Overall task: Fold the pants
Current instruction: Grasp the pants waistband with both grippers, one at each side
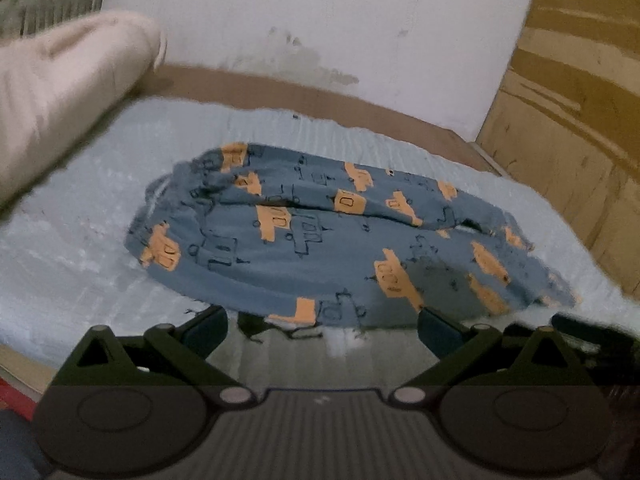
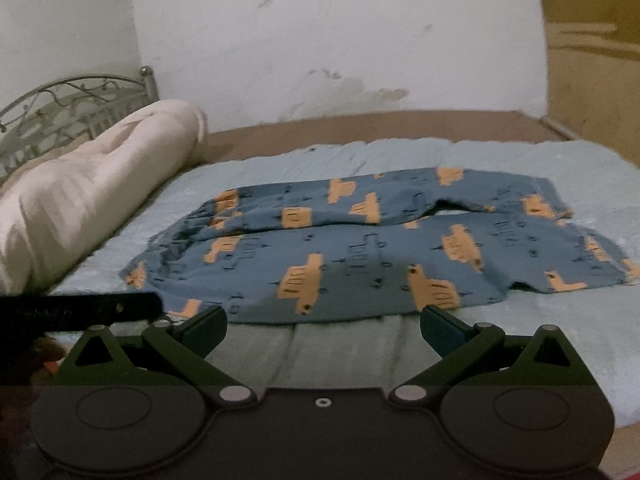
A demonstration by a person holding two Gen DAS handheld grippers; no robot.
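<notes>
Blue pants (image 1: 320,232) with an orange vehicle print lie on the pale blue sheet, waistband to the left and legs to the right. In the right wrist view the pants (image 2: 360,248) lie flat, the two legs side by side. My left gripper (image 1: 322,328) is open, its fingertips at the near edge of the cloth with nothing between them. My right gripper (image 2: 322,328) is open too, just short of the pants' near hem. The other gripper shows as a dark bar (image 2: 80,308) at the left of the right wrist view.
A cream rolled pillow (image 2: 92,192) lies at the left of the bed beside a metal headboard (image 2: 60,108). A white wall (image 2: 320,40) stands behind, and a wooden panel (image 1: 572,120) at the right. The pale blue sheet (image 2: 560,340) spreads around the pants.
</notes>
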